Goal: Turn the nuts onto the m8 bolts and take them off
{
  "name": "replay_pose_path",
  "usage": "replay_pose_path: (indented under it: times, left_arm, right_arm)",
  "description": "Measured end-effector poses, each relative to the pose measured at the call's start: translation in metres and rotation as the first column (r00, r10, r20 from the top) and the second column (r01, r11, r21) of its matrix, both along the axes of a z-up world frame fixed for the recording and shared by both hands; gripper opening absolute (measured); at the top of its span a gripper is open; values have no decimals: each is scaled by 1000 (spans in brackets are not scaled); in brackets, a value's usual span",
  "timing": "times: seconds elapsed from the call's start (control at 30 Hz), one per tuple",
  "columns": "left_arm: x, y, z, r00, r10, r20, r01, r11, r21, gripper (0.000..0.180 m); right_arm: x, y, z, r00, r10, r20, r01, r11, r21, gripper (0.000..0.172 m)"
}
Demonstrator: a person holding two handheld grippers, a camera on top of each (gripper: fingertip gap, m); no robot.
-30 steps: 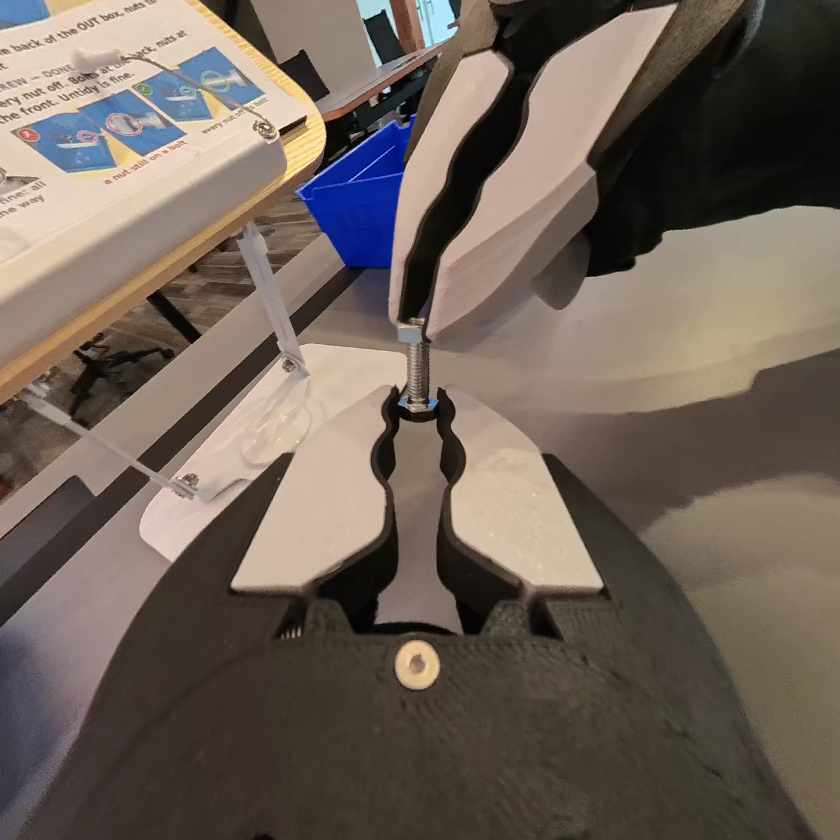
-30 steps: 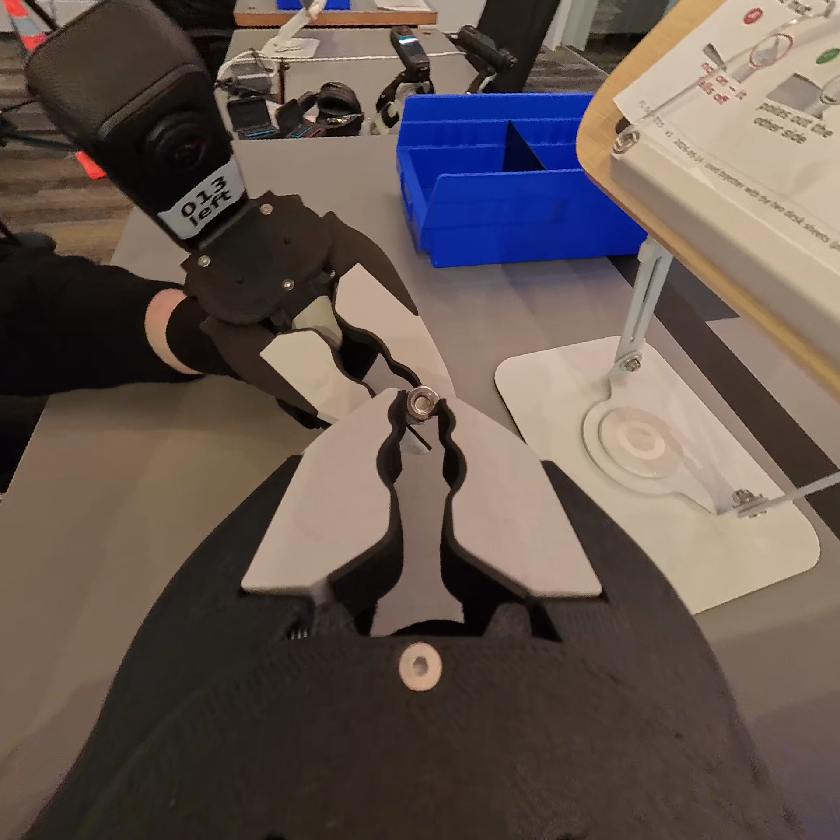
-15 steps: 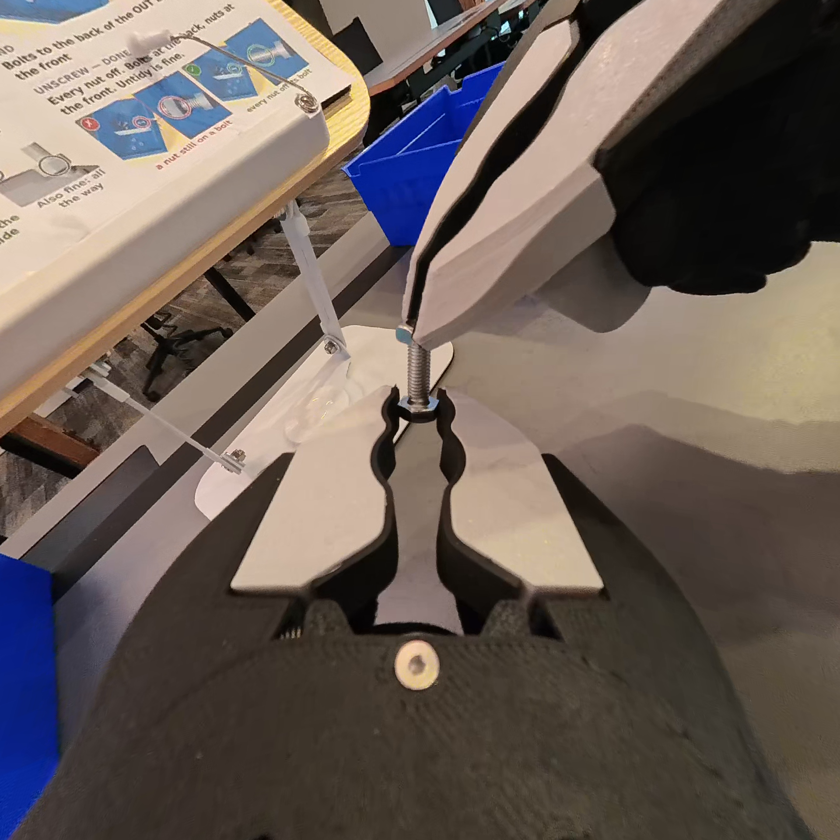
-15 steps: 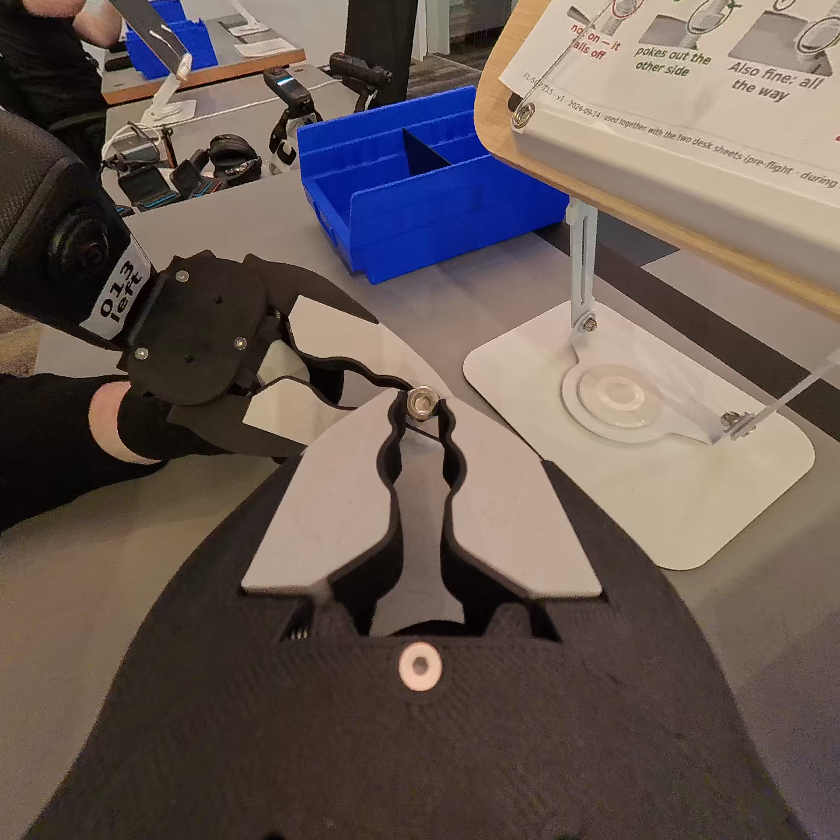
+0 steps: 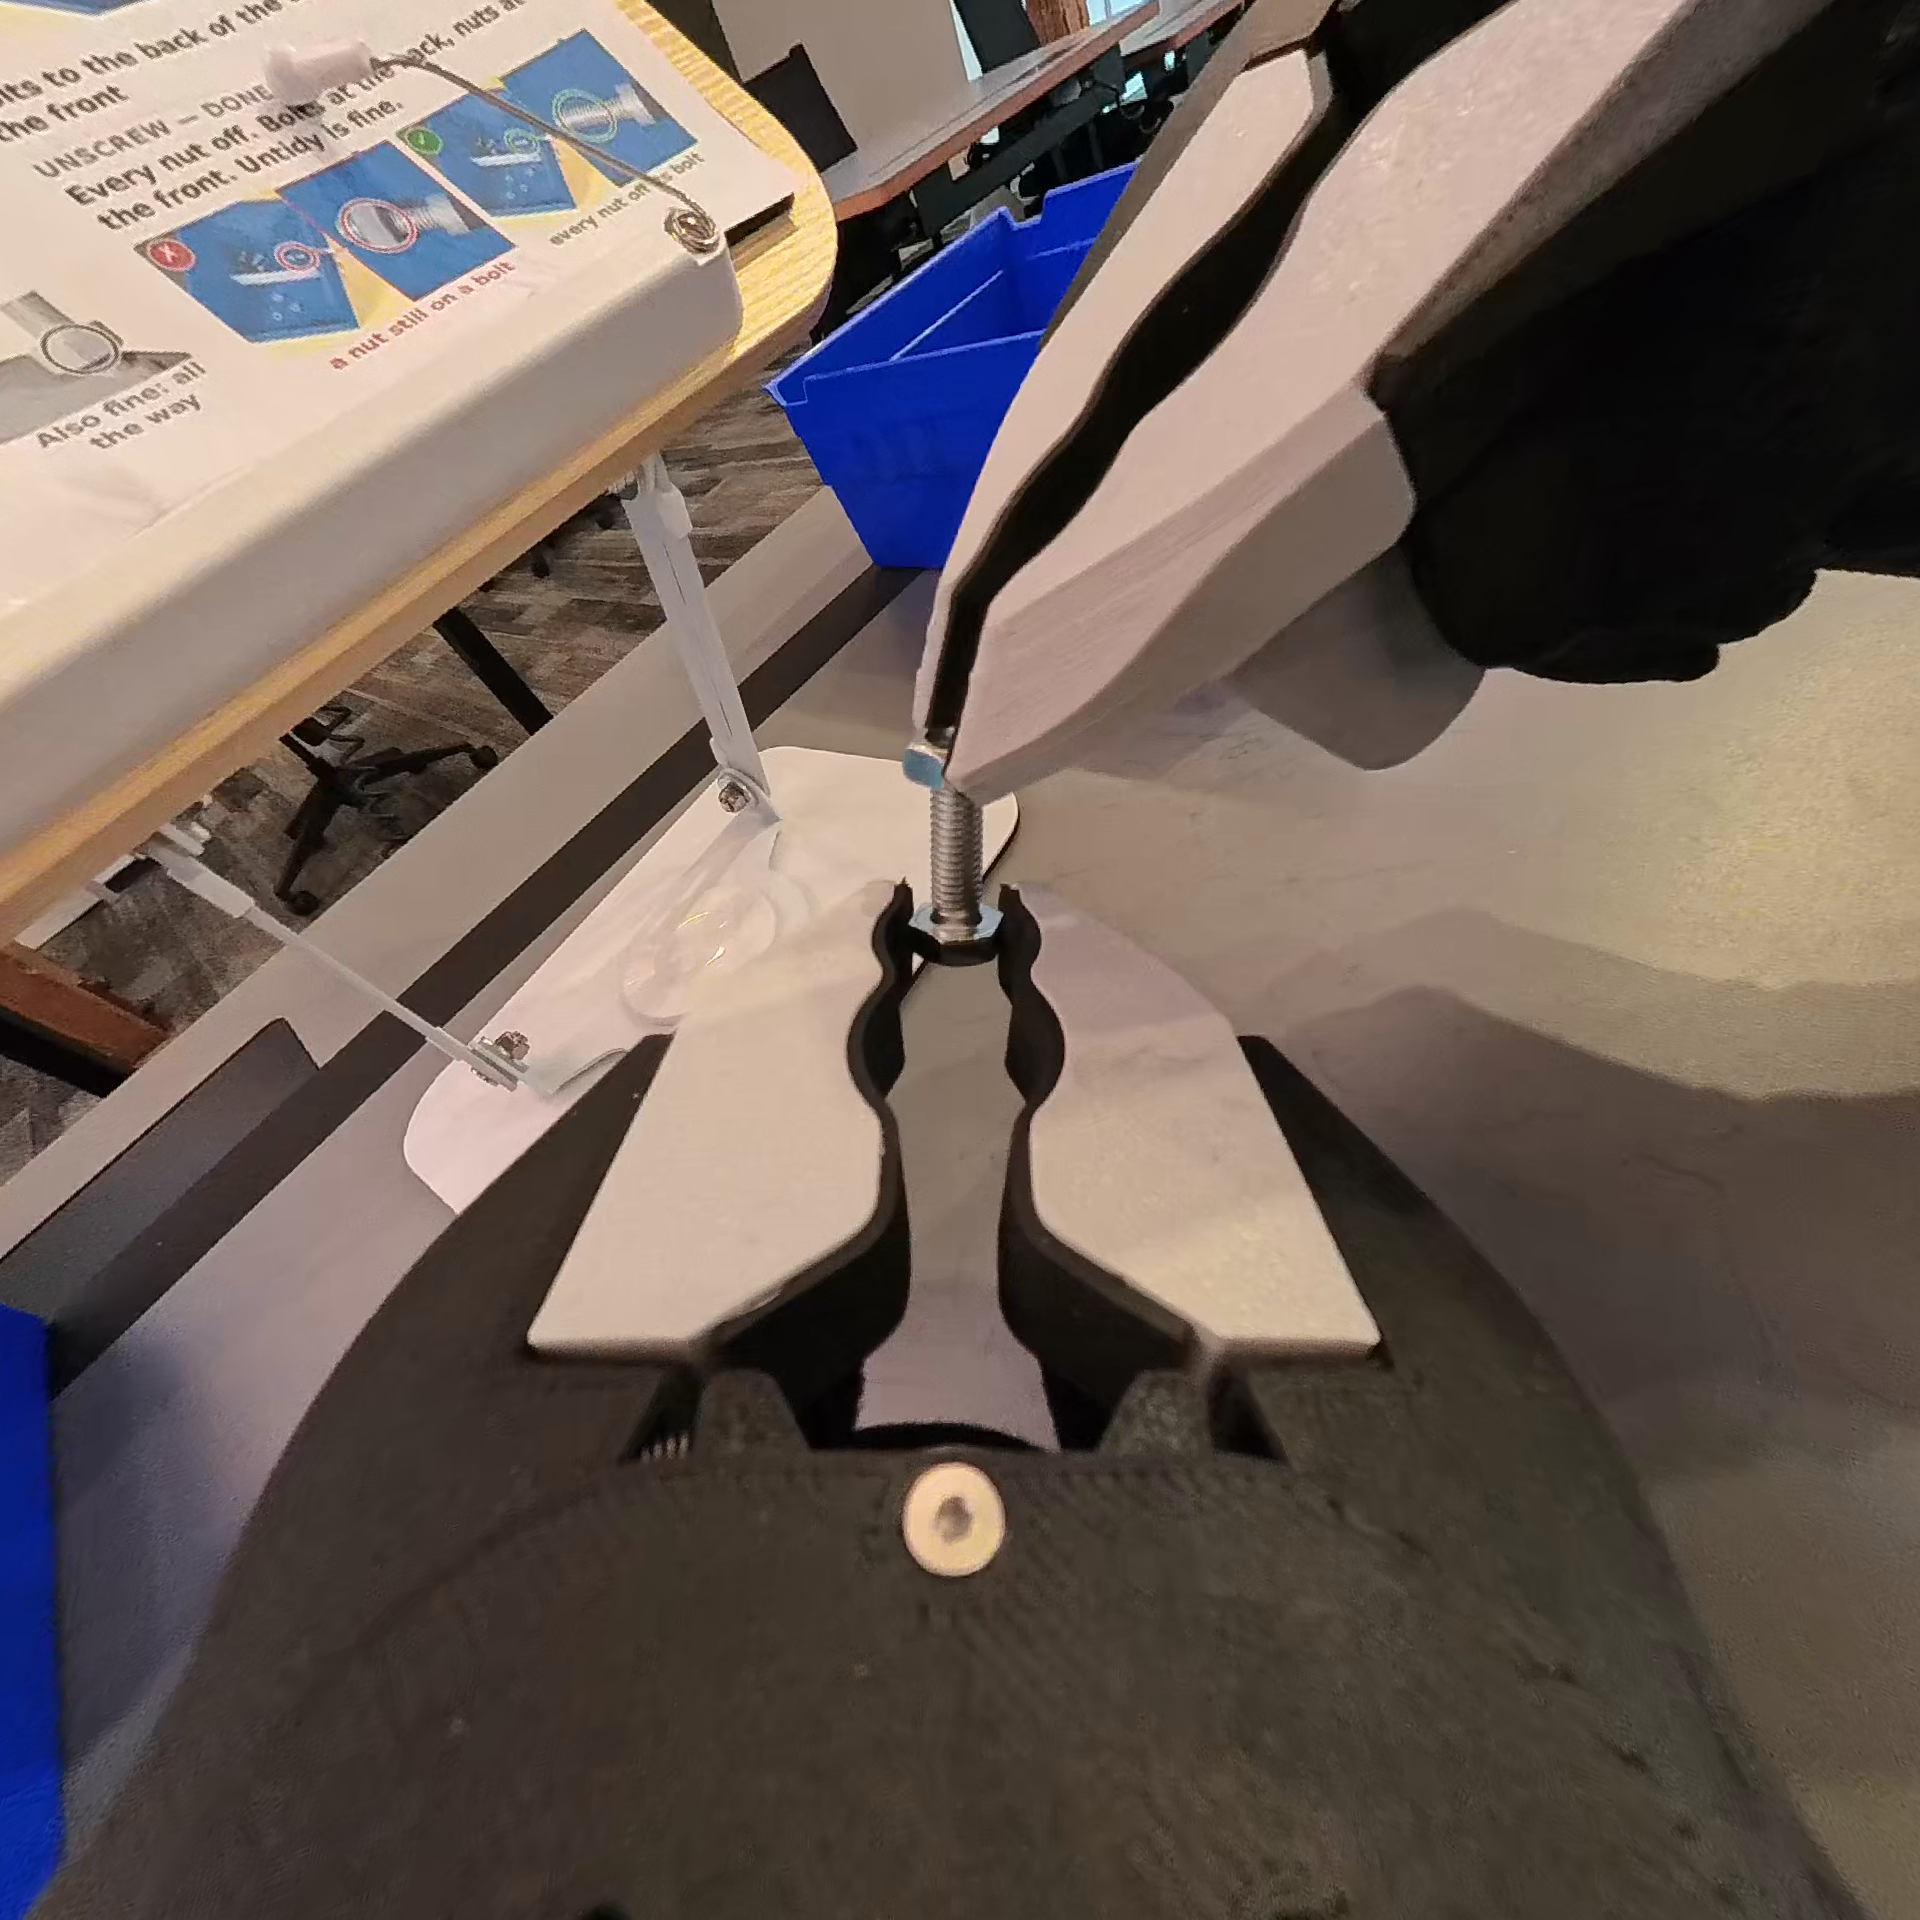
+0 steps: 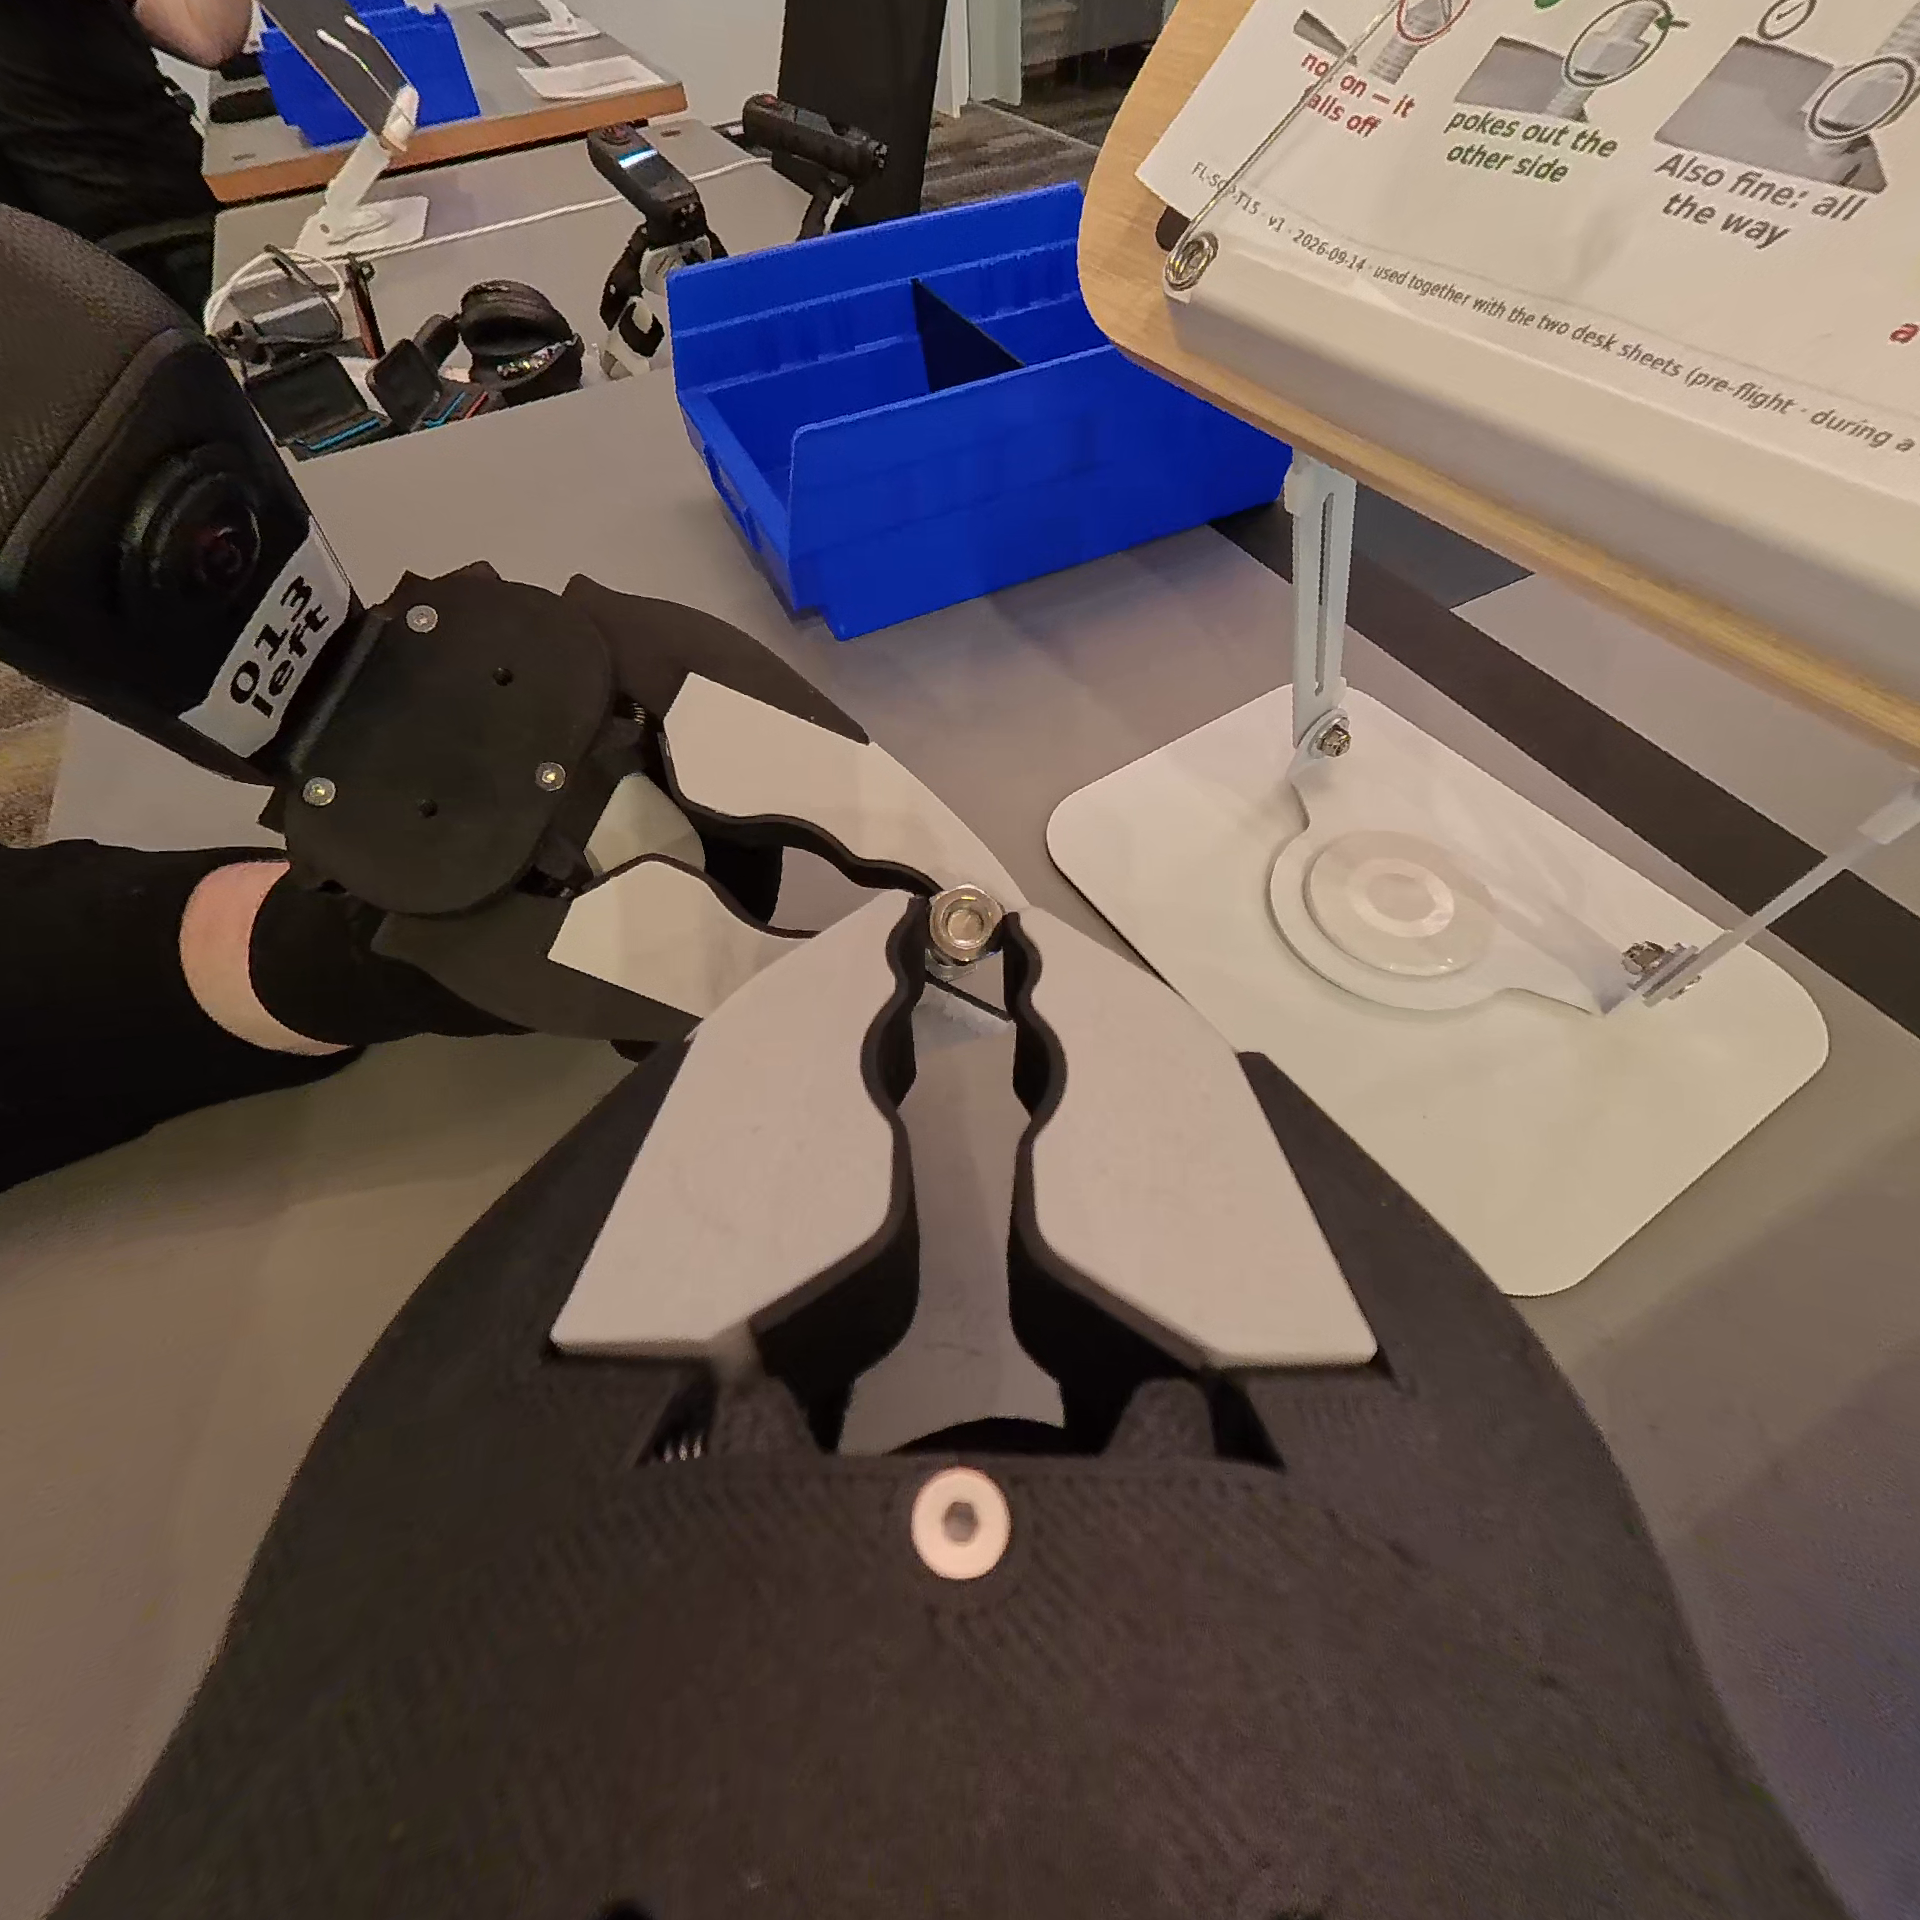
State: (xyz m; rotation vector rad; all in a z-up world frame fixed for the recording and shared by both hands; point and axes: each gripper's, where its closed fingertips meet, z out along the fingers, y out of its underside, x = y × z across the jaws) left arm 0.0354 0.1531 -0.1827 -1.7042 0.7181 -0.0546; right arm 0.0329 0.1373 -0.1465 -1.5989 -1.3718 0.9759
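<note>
A silver bolt point(image 5: 954, 842) stands upright between my two grippers, above the grey table point(image 5: 1558, 935). My left gripper point(image 5: 954, 916) is shut on a hex nut point(image 5: 954, 925) threaded low on the bolt's shank. My right gripper point(image 5: 940, 756) comes down from the upper right and is shut on the bolt's head point(image 5: 925, 766). In the right wrist view my right gripper point(image 6: 961, 927) pinches the bolt's head point(image 6: 966, 922), seen from above. The left gripper's fingers point(image 6: 821, 790) reach in from the left, under the head. A gloved hand point(image 6: 156, 987) holds the left gripper.
A blue divided bin point(image 6: 935, 468) stands behind the grippers. A white stand's base point(image 6: 1507, 1143) lies to the right and carries a wooden board with an instruction sheet point(image 6: 1558, 260) overhead. Cameras and gear point(image 6: 468, 364) lie on the far table. The tips of both grippers are at nearly the same place.
Both grippers have kept their grasp on nut and bolt. Both views have swung round the bolt: the board and blue bin have shifted right in the left view, left in the right view.
</note>
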Motion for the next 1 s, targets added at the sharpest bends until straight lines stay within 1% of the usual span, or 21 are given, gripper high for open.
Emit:
replay_pose_path:
  times: [0.53, 0.8, 1.0]
  left_arm:
    - [2, 0, 1, 1000, -9, 11, 9, 1000, -3, 15]
    - [3, -1, 2, 999, -22, 32, 22, 1000, -2, 15]
    - [3, -2, 5, 998, -29, 54, 29, 1000, 0, 15]
  right_arm:
    - [1, 0, 0, 1000, 9, 7, -9, 1000, 16, 16]
    - [0, -2, 1, 1000, 12, -7, -12, 1000, 15, 25]
    - [1, -1, 3, 1000, 13, -13, -12, 1000, 25, 27]
